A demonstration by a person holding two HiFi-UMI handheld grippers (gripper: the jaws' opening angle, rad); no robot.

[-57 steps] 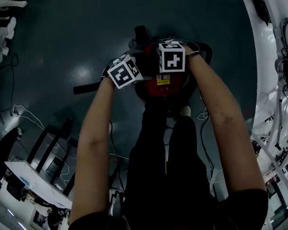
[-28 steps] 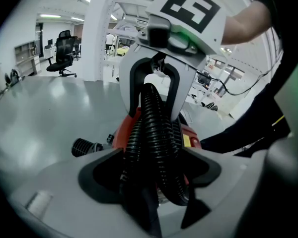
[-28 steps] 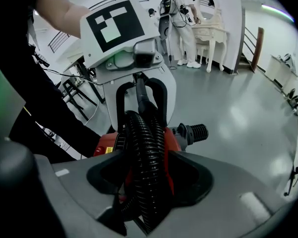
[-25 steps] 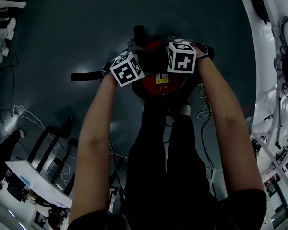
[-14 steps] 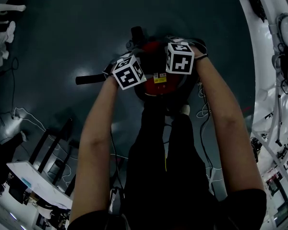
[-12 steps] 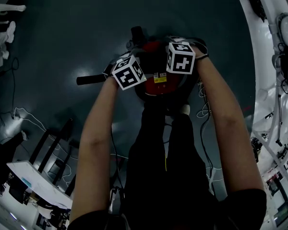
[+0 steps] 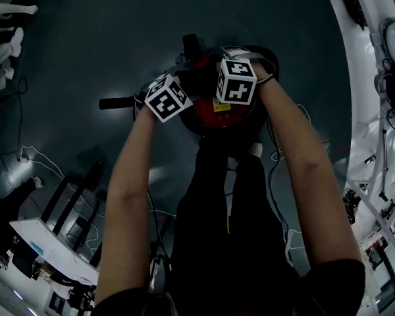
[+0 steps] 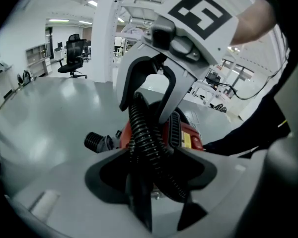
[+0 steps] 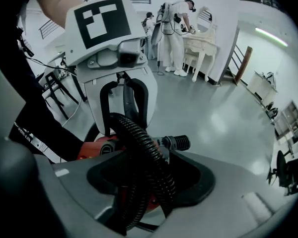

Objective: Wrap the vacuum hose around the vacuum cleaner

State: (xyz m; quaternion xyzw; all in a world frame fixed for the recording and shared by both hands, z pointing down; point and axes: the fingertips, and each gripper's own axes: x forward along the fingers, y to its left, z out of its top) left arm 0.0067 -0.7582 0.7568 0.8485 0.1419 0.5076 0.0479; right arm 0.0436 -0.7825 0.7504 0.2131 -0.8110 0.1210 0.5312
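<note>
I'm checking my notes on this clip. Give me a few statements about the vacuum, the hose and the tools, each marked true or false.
The vacuum cleaner is red. True.
The black hose runs between the left tool's jaws. True; those jaws are closing on it.
The right tool holds nothing. False: the hose passes between its jaws too, and they are closing.
The vacuum cleaner stands on a table. False: it sits on the dark floor.
</note>
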